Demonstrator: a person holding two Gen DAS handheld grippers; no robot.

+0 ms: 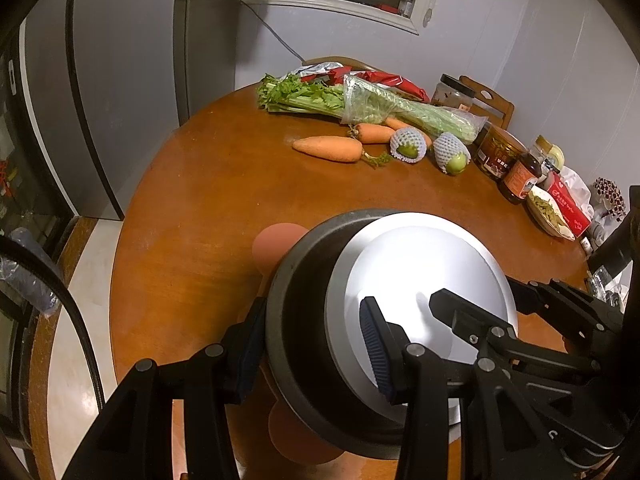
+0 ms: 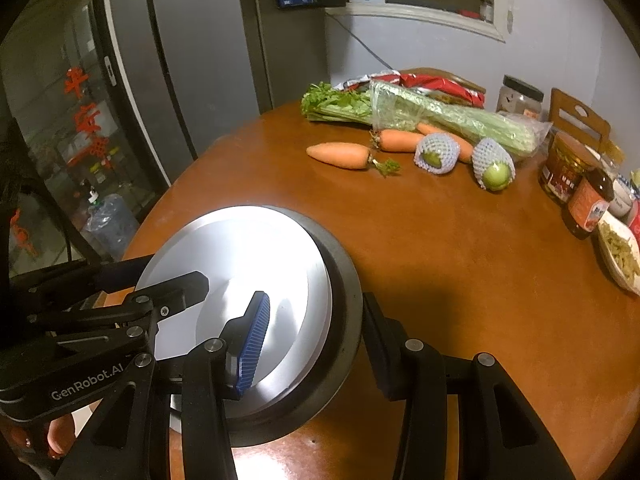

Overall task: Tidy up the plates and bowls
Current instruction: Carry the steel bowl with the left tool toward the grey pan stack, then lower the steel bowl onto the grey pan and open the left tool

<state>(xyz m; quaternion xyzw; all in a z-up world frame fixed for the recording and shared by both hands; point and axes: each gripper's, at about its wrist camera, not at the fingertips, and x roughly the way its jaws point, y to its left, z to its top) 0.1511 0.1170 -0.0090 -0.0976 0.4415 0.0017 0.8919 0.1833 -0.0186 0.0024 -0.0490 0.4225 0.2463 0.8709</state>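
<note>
A dark metal bowl (image 1: 296,320) with a shiny silver plate (image 1: 420,276) nested inside it is at the near edge of the round wooden table (image 1: 208,200). My left gripper (image 1: 316,344) straddles the bowl's left rim, one blue pad inside on the plate and one outside. My right gripper (image 2: 316,340) straddles the right rim of the same bowl (image 2: 344,312), its blue pad on the plate (image 2: 248,256). Both are shut on the rim. Orange-pink round shapes (image 1: 276,248) show under the bowl; I cannot tell what they are.
At the far side lie celery in a bag (image 1: 360,104), carrots (image 1: 328,149) and two net-wrapped green fruits (image 1: 408,145). Jars and sauce bottles (image 1: 516,176) and a dish of food (image 1: 548,212) stand at the right. A fridge (image 2: 132,92) stands left of the table.
</note>
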